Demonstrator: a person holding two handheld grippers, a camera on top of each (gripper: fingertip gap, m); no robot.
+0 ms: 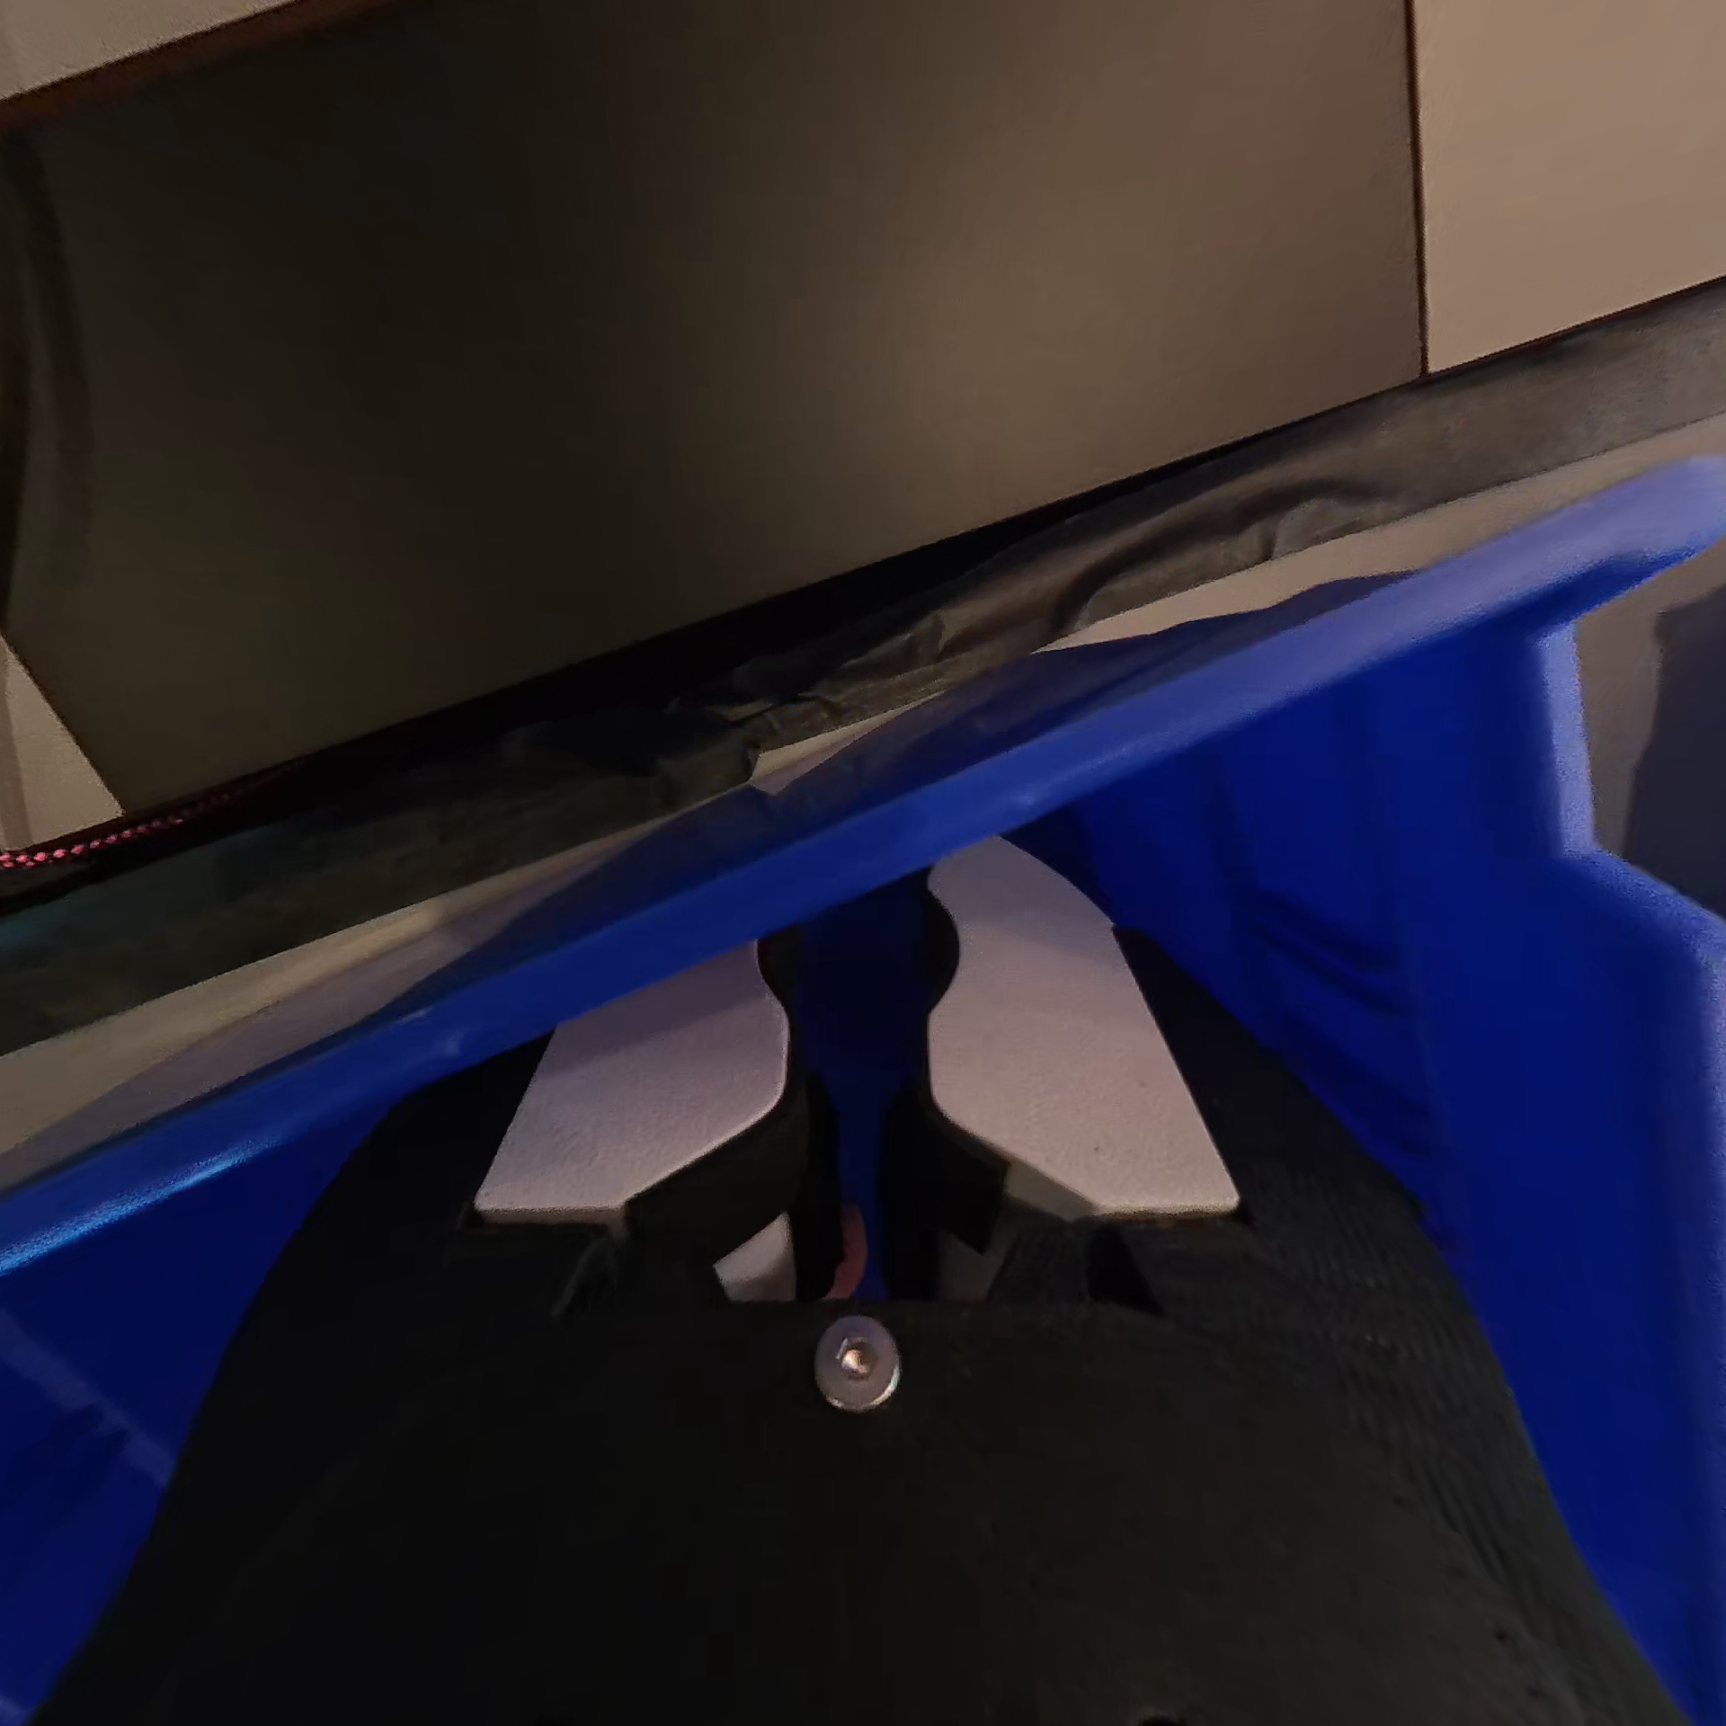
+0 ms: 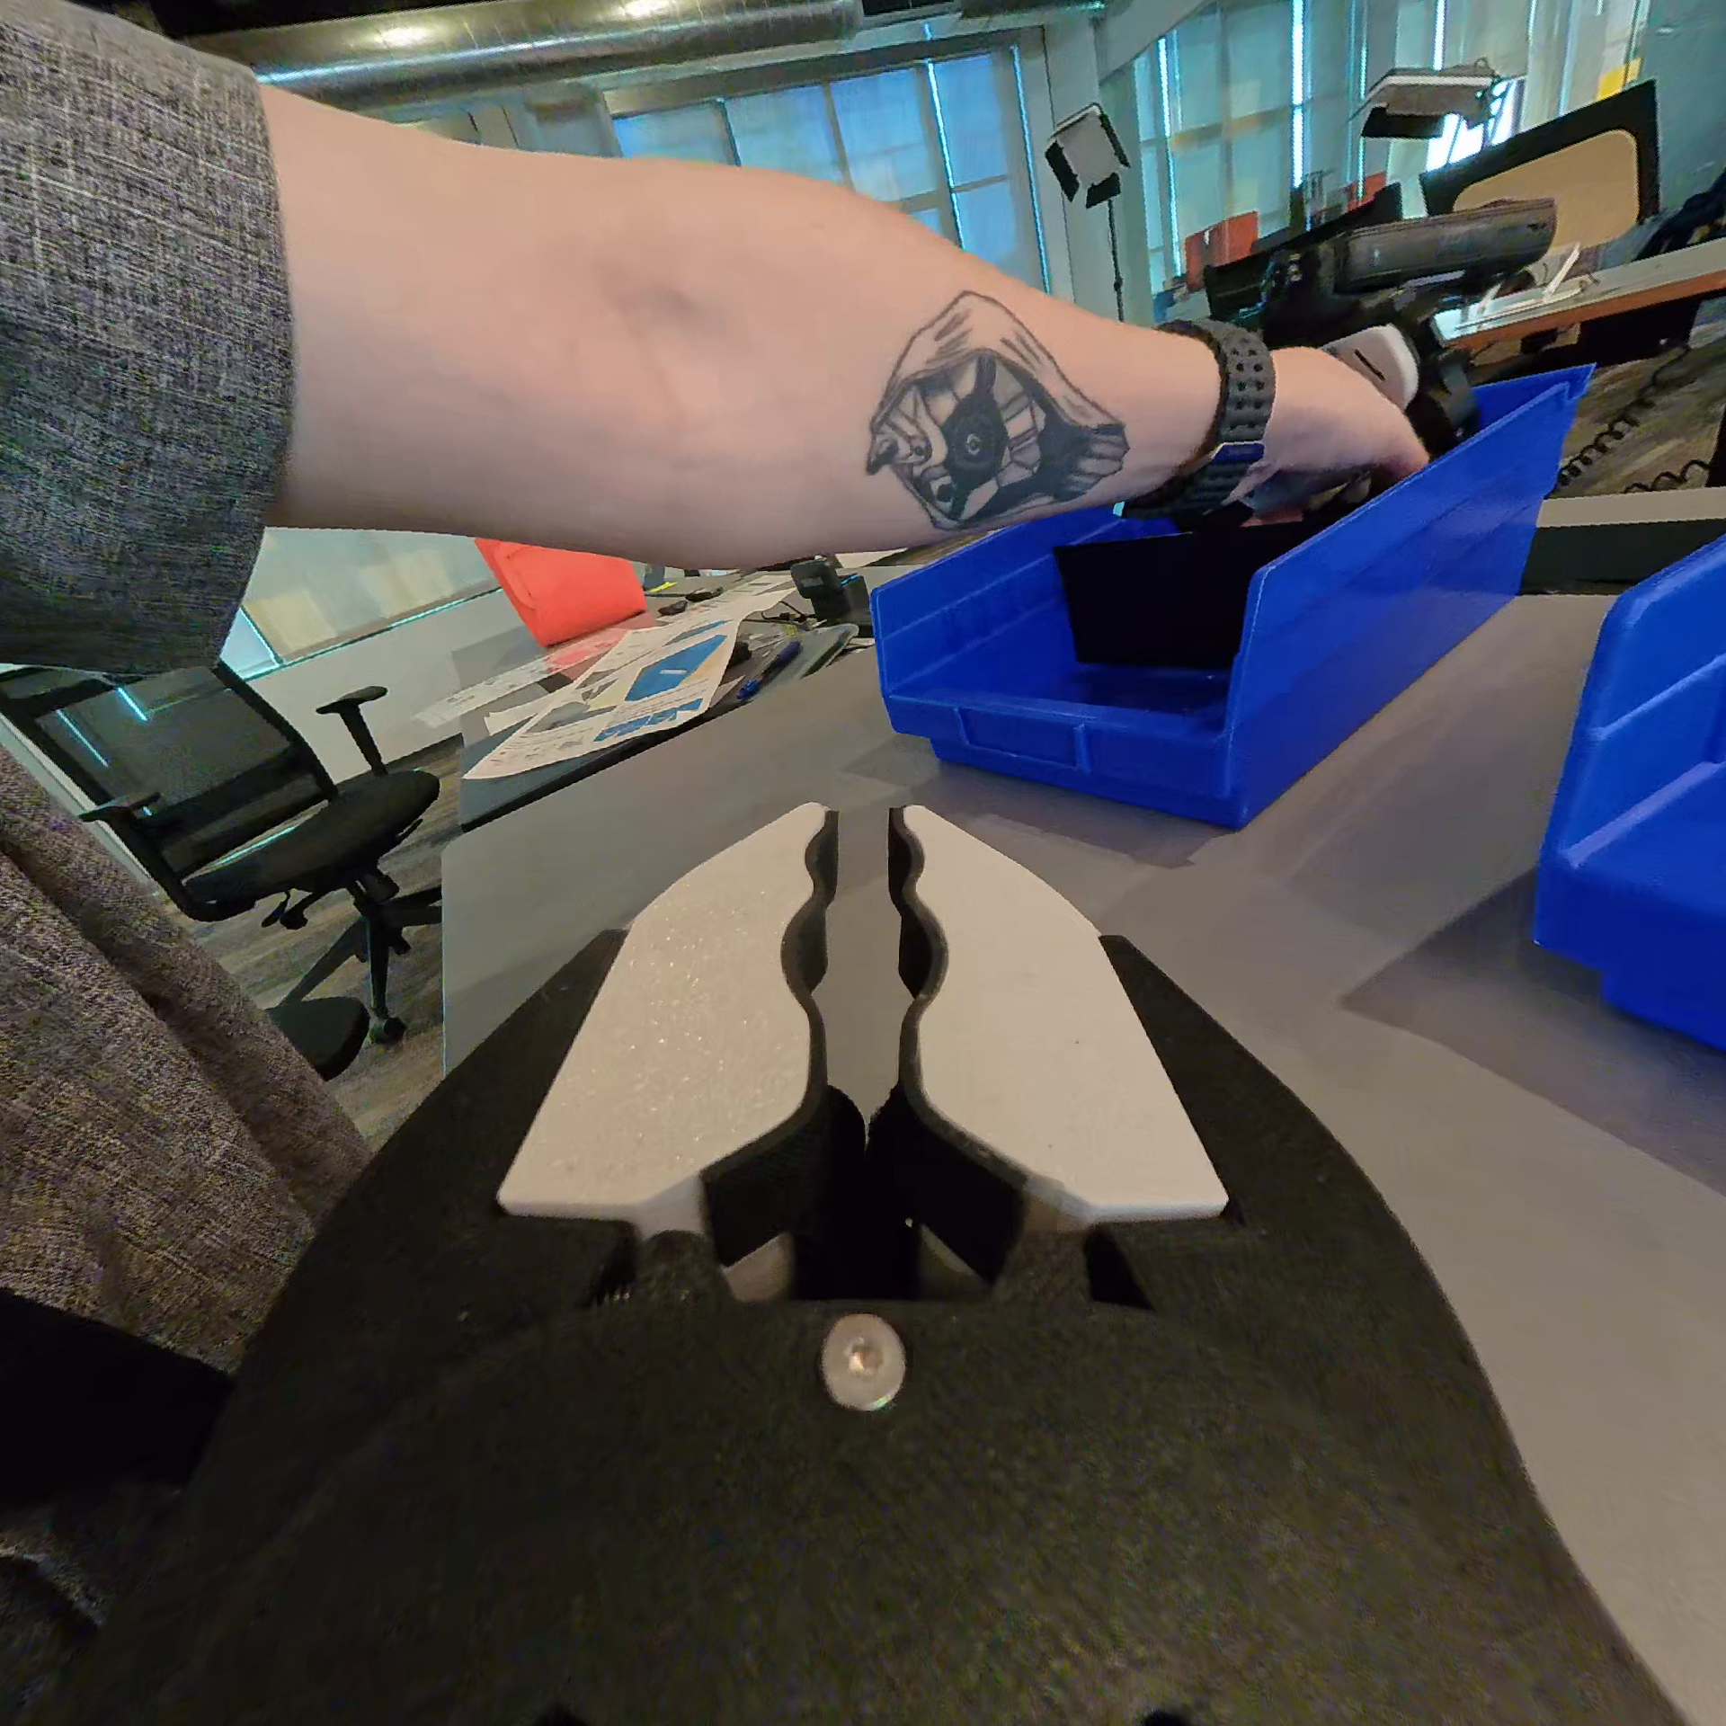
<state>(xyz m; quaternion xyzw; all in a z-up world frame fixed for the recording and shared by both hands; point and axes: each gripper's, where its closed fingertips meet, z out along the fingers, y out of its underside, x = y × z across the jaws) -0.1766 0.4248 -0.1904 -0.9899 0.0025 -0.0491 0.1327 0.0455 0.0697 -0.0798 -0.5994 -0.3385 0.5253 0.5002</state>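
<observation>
The left gripper (image 1: 859, 1009) is clamped on the wall of a blue bin (image 2: 1214, 672): in the left wrist view a thin blue wall (image 1: 845, 1046) runs between the two white fingers (image 1: 654, 1102), and the bin's rim crosses just above them. In the right wrist view this bin stands on the grey worktop (image 2: 1074, 934) toward its far side, with a black divider (image 2: 1158, 598) upright inside it. A second blue bin (image 2: 1644, 841) sits near the right edge of the worktop, apart from the first. To hold such a thin wall well, I judge the fingers should stay deep over the rim and squeeze evenly, and any pull should go straight along the worktop, because a tilted pull may make the bin tip or the wall slip out. The person's left forearm (image 2: 654, 355) reaches across the view to the far end of the first bin, the wrist with a black watch (image 2: 1233, 411) bent slightly down, the hand (image 2: 1336, 420) over the bin's rear part. The right gripper (image 2: 864, 841) hangs low over the near part of the worktop, almost closed with only a narrow gap, and it holds nothing. An office chair (image 2: 261, 822) and papers (image 2: 616, 691) lie beyond the left edge.
</observation>
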